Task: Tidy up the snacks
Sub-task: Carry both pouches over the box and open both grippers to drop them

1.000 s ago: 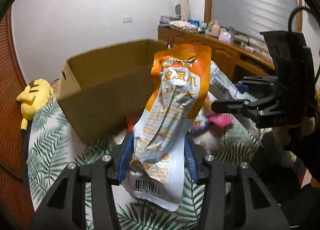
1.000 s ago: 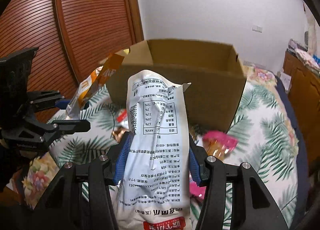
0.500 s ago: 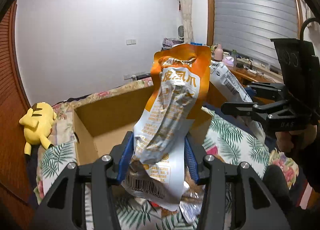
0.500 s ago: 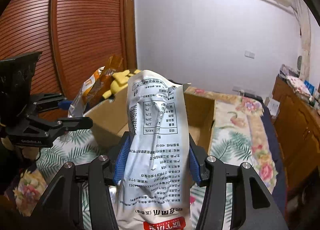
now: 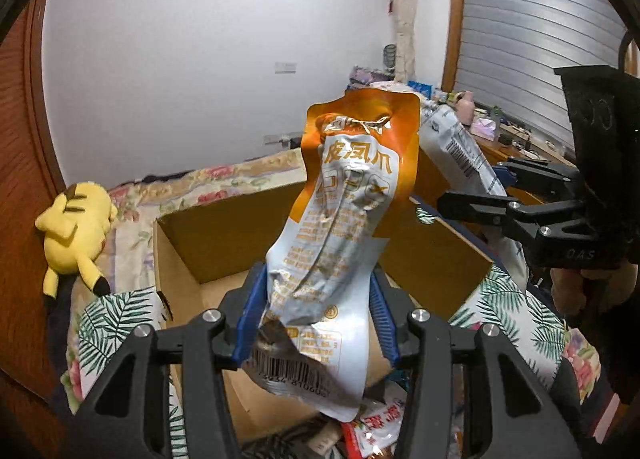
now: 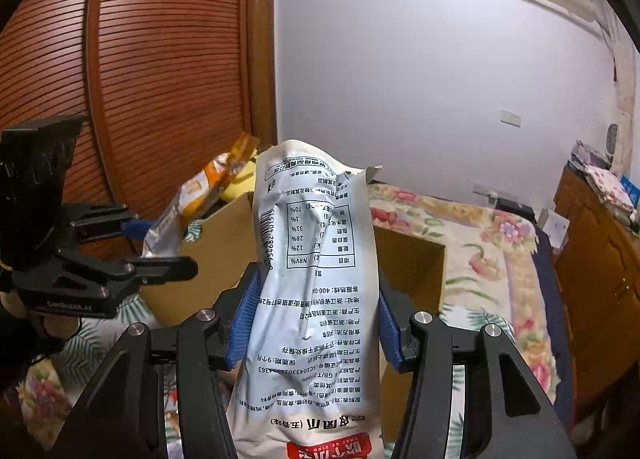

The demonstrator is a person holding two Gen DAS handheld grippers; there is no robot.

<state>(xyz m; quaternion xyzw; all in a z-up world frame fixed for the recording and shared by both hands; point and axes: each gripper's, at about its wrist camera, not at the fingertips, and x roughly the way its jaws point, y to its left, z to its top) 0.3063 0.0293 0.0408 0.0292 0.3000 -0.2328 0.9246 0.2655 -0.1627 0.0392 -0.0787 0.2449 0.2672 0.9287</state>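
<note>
Your left tongs [image 5: 316, 315] are clamped on an orange-and-silver foil snack pouch [image 5: 340, 227], the blue pads [image 5: 250, 315] pressing both sides of its lower half, so the pouch stands upright with its orange top uppermost and its barcode end hanging below the pads. Your right tongs [image 6: 312, 323] are closed the same way on a white-and-silver printed snack pouch [image 6: 316, 291], which shows its text panel and nutrition table upside down and carries a red label at its lower end. Both pouches are held in the air above the open brown cardboard box [image 5: 208, 243] that sits on the leaf-patterned bedspread [image 5: 108, 319], near the middle of the bed. From the left camera, your right tongs appear at the right edge with the white pouch angling toward the box. More loose snack packets [image 5: 376, 423] lie just below the left tongs, by the near edge of the box. A yellow plush toy [image 5: 76, 231] lies at the bed's left edge beside the wooden slatted door [image 6: 160, 79].
</note>
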